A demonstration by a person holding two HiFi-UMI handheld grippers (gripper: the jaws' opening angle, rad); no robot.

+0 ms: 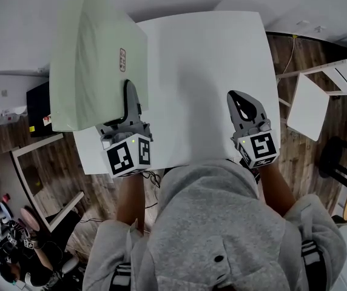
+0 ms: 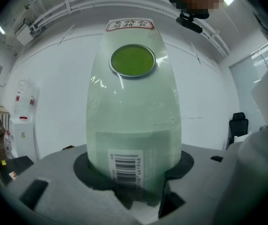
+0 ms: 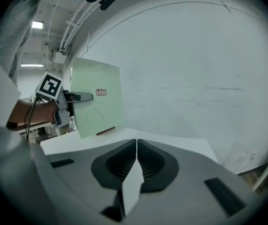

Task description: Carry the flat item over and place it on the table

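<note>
The flat item is a pale green wrapped panel with a small red label. It stands tilted on edge over the left rim of the white table. My left gripper is shut on its near edge. In the left gripper view the item fills the gap between the jaws, barcode toward the camera. My right gripper hovers over the table's right part, shut and empty. The right gripper view has those jaws pressed together above the table, with the item and the left gripper at the left.
A white board and a white frame stand on the wooden floor right of the table. A black box and a white-framed stand are at the left. A white wall lies beyond the table.
</note>
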